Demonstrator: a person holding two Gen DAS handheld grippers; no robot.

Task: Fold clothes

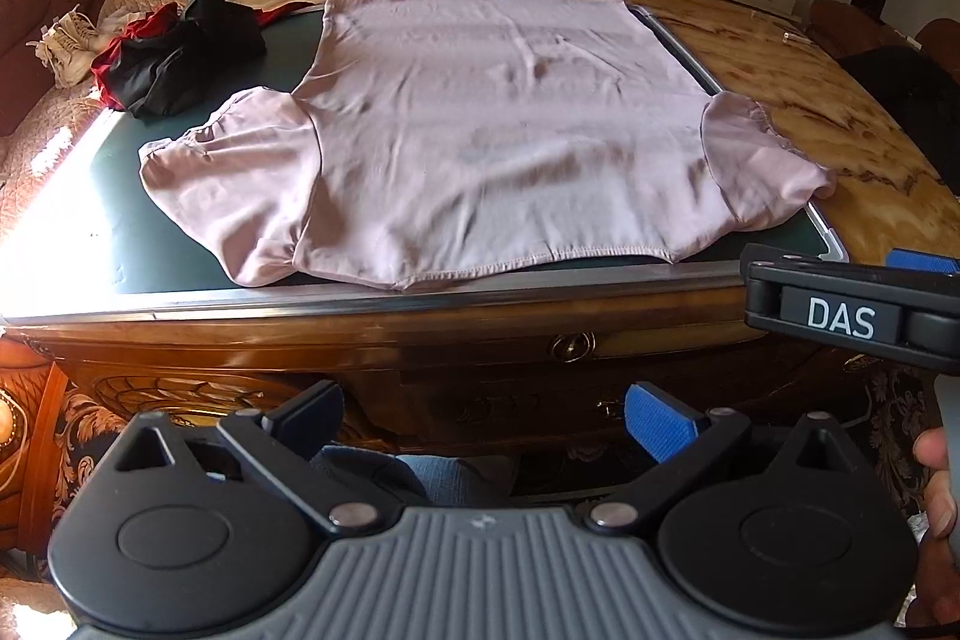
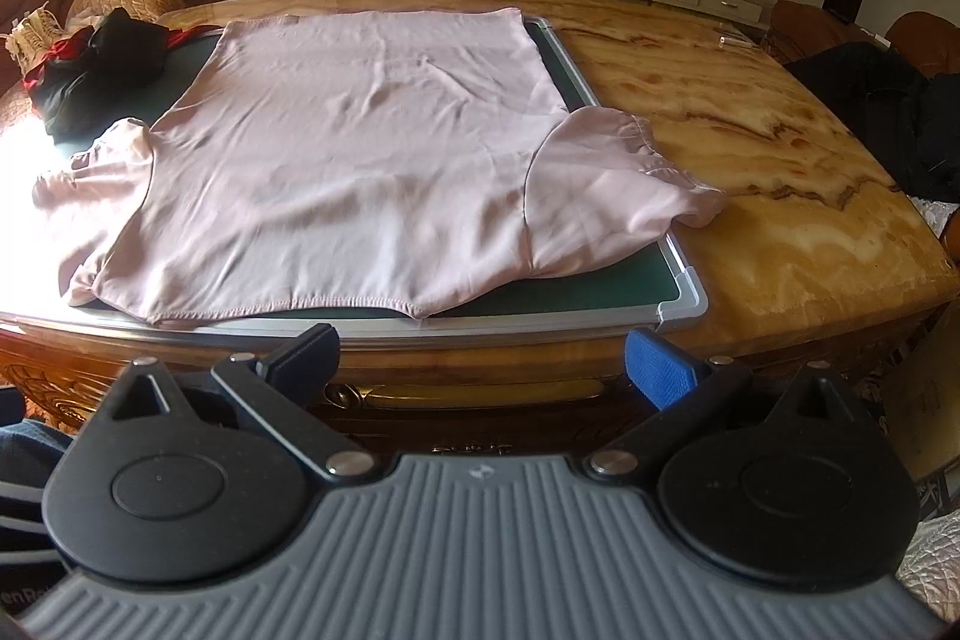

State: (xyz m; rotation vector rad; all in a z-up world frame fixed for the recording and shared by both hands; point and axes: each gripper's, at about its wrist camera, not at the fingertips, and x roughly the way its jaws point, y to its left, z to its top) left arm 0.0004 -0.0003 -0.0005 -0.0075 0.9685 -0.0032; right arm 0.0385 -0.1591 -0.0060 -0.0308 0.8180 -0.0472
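From the left wrist view, the left hand-held gripper (image 1: 483, 415) hangs in front of the tabletop's near edge with its two fingers spread wide apart and nothing between them. Beyond it a pink blouse (image 1: 480, 124) lies flat and spread out on a dark green mat (image 1: 150, 238), its neckline toward the near edge and its hem at the far side. One short sleeve rests on the mat at the left; the other drapes over the mat's metal rim onto the marbled tabletop (image 1: 810, 100). A crumpled black and red garment (image 1: 174, 52) sits at the mat's far left corner, apart from the blouse. The right hand-held gripper (image 1: 858, 310) shows at the right edge, seen from the side, just off the mat's near right corner.

From the right wrist view, the right hand-held gripper (image 2: 483, 361) has its fingers wide apart and empty, short of the tabletop's (image 2: 750, 112) edge. The blouse (image 2: 372, 142) lies smooth on the mat (image 2: 600, 280), right sleeve over the rim. The black and red garment (image 2: 96, 64) lies at the far left.
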